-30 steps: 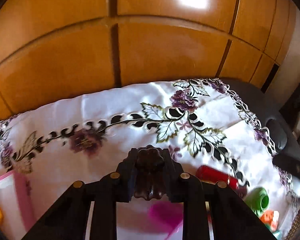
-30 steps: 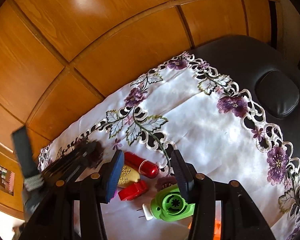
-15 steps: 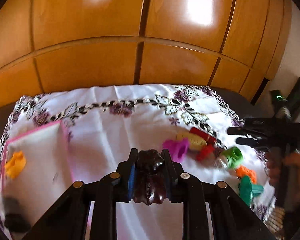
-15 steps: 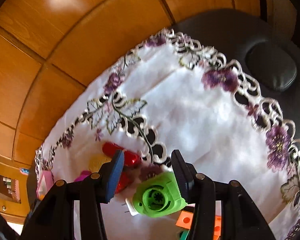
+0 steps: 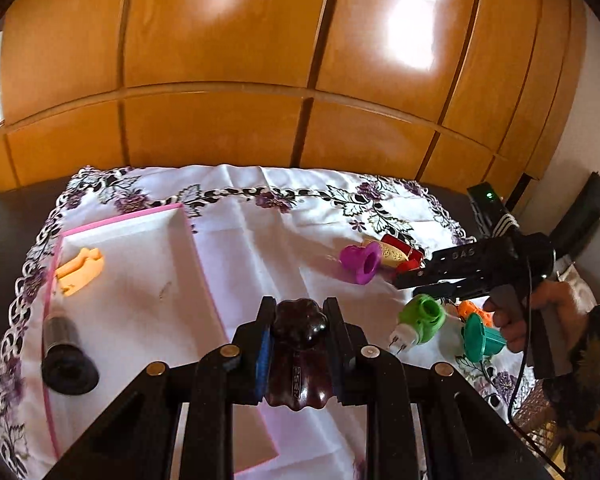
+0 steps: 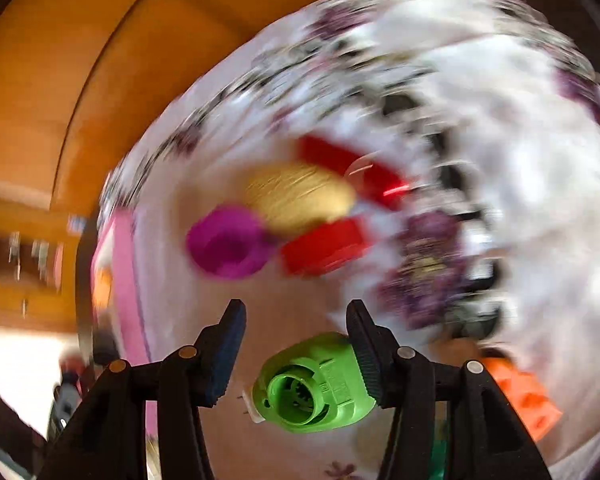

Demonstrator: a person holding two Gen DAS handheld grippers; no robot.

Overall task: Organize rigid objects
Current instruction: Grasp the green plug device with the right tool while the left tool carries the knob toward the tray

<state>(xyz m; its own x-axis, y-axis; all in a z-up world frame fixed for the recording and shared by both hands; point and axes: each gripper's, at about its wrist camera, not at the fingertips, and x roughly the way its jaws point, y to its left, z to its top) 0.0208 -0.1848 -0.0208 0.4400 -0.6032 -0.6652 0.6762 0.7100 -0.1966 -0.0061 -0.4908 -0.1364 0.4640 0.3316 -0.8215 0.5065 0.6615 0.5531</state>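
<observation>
My left gripper [image 5: 299, 338] is shut on a dark brown glossy knob-like piece [image 5: 298, 356], held above the near right edge of the white tray with a pink rim [image 5: 188, 240]. An orange piece [image 5: 80, 270] and a black cylinder [image 5: 66, 354] lie in the tray. My right gripper [image 6: 296, 336] is open, its jaws on either side of a green plug-shaped piece [image 6: 314, 384], which touches the right finger. In the left wrist view the right gripper [image 5: 416, 286] hovers over that green piece [image 5: 420, 318].
On the embroidered white cloth [image 5: 260, 232] lie a magenta cup-shaped piece [image 5: 360, 260], a yellow oval [image 5: 388, 252], red pieces [image 5: 404, 246], an orange block [image 5: 474, 310] and a teal piece [image 5: 480, 336]. A wooden wardrobe [image 5: 260, 60] stands behind. The right wrist view is motion-blurred.
My left gripper has drawn back and swung left toward the tray with the brown piece. My right gripper has dropped down over the green piece.
</observation>
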